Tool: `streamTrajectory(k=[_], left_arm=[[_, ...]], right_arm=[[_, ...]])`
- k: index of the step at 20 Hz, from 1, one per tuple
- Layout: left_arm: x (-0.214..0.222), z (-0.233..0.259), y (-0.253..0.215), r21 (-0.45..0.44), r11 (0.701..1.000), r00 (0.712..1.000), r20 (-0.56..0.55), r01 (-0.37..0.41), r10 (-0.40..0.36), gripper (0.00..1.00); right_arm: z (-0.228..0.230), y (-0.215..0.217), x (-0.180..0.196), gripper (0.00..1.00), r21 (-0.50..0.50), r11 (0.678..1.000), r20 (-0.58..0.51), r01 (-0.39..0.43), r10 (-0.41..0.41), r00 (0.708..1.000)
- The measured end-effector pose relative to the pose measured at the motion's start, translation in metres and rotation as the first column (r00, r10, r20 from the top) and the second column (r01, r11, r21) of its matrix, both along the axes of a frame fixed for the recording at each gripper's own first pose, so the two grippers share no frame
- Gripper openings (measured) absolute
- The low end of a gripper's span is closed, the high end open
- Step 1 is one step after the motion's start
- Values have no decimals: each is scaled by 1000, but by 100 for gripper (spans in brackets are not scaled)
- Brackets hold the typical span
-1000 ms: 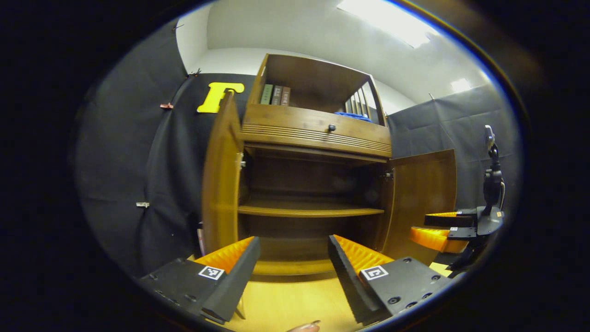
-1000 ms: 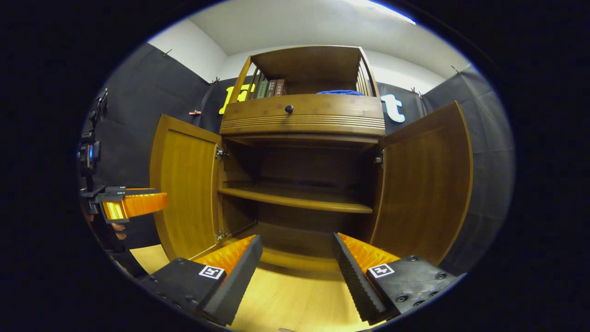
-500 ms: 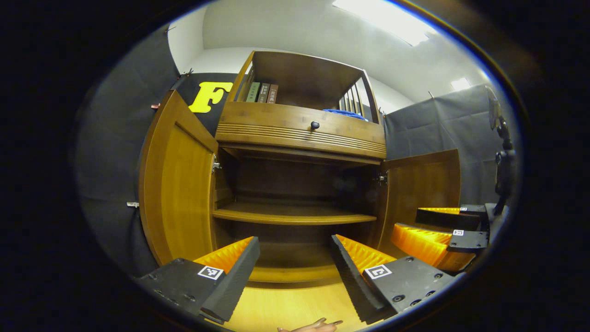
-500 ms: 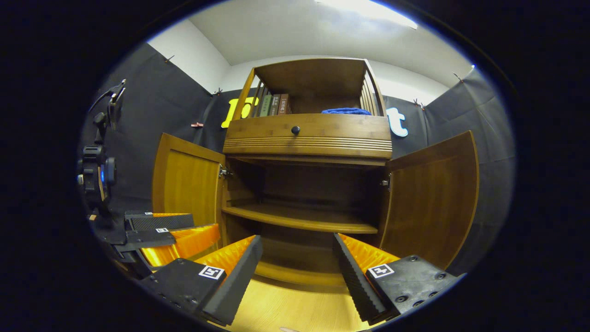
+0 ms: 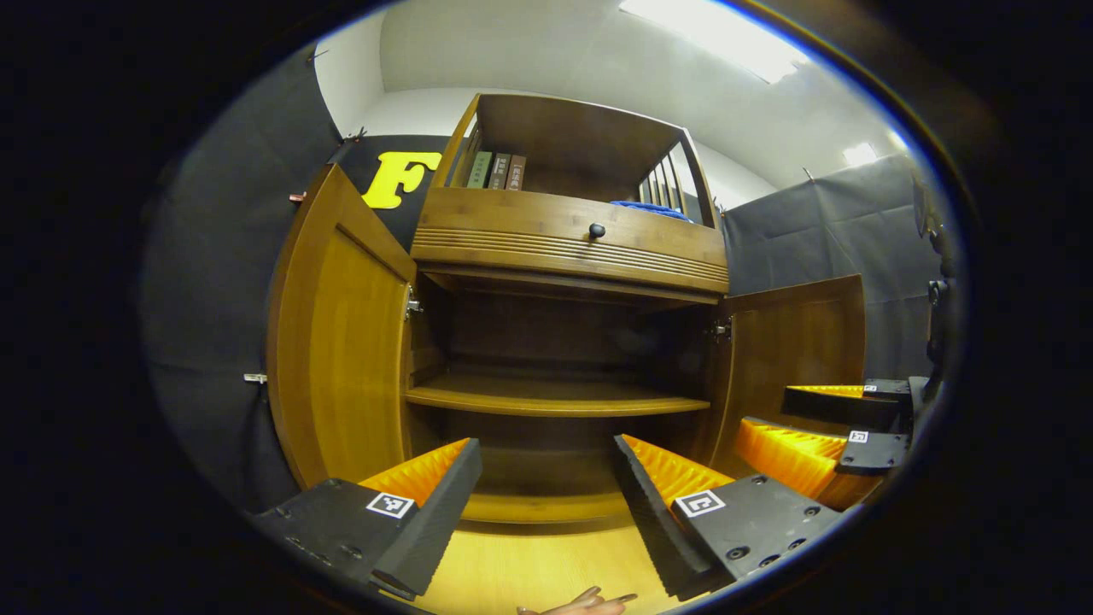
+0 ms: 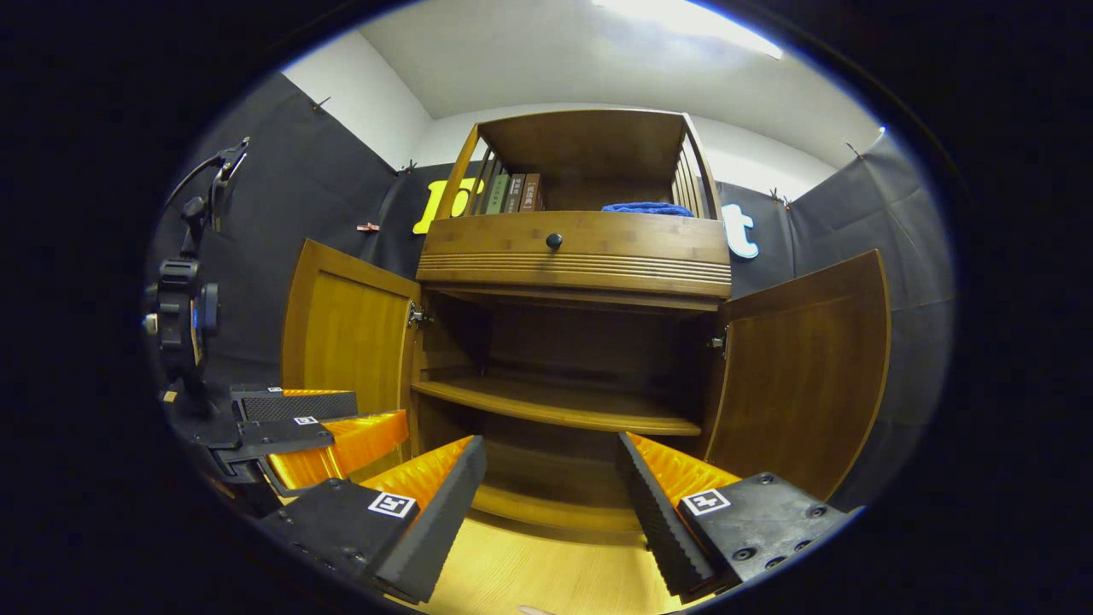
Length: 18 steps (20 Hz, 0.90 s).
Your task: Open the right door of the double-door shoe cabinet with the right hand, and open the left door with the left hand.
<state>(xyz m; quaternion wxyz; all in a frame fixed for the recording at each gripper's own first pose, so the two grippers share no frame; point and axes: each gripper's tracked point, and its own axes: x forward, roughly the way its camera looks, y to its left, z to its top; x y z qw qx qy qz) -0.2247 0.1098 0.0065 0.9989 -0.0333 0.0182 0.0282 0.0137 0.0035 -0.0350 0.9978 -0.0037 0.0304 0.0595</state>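
With both doors swung wide, the shoe cabinet (image 6: pixel 572 256) filled the middle of the frame, its left door (image 5: pixel 341 342) at centre left and its right door (image 6: pixel 803 367) at centre right. Low in its own view, the left gripper (image 5: pixel 546 478) sat spread wide, holding nothing. Same story for the right gripper (image 6: pixel 551 478), parted and empty, clear of the wood. Opening looked finished by my reckoning; any next move called only for drawing both grippers back without knocking a door.
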Motion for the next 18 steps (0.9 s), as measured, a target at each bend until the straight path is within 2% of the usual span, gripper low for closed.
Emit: streamTrajectory(k=[6, 10, 13, 15, 18], left_arm=[[-1, 0, -1, -12, 1000, 1000, 3, 19, -19, 93], [-2, 2, 2, -5, 1000, 1000, 6, 12, -12, 95], [-2, 4, -1, -2, 1000, 1000, 9, 19, -19, 95], [-1, 3, -2, -1, 1000, 1000, 5, 16, -16, 95], [-1, 1, -7, -16, 1000, 1000, -3, 25, -25, 94]], right_arm=[[-1, 4, -3, 99, -15, 1000, 7, 1, 0, 1000], [-1, 4, -4, 97, -8, 1000, 3, -1, 1, 1000], [1, 0, -5, 99, -1, 1000, 9, 12, -12, 1000], [0, -2, -6, 95, 0, 1000, 10, 18, -18, 1000], [-1, -4, -8, 95, -4, 1000, 5, 20, -20, 1000]])
